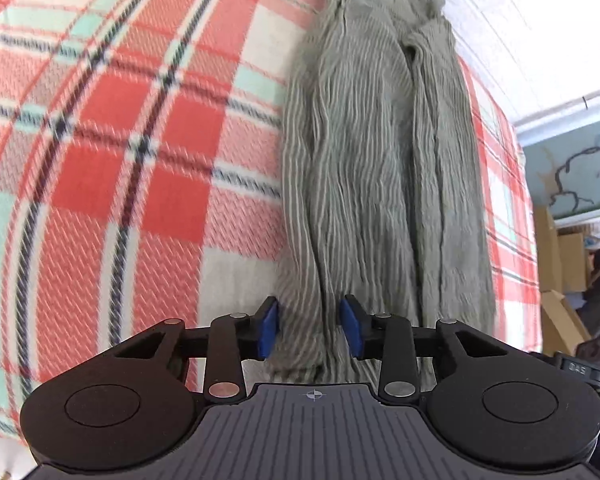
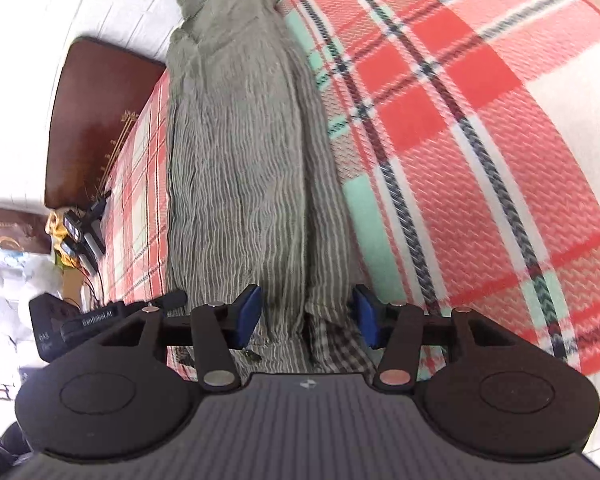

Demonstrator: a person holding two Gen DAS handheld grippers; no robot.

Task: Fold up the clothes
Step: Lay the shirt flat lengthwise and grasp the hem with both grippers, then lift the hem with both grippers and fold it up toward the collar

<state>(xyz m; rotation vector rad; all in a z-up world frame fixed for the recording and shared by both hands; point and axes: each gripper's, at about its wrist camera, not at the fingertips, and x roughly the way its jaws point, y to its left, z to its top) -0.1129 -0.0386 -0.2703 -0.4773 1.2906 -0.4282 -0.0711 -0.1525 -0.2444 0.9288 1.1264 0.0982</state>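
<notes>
A grey-green crinkled, striped garment [image 1: 372, 160] lies lengthwise on a red, white and mint plaid blanket [image 1: 120, 140], folded into a long narrow strip. My left gripper [image 1: 310, 326] straddles its near hem, blue pads on either side of the fabric, jaws partly apart. In the right wrist view the same garment [image 2: 240, 160] runs away from me over the blanket [image 2: 460, 140]. My right gripper [image 2: 306, 316] also straddles the near hem with its jaws partly apart. A small gap shows beside its right pad [image 2: 366, 320]. A checked inner layer [image 2: 336, 344] peeks out under the hem.
A dark wooden headboard [image 2: 96, 120] stands at the bed's left end, with cables and small gadgets [image 2: 80, 236] below it. A white wall [image 1: 520, 20] runs behind the bed. Cardboard boxes [image 1: 564, 264] stand off the right edge of the bed.
</notes>
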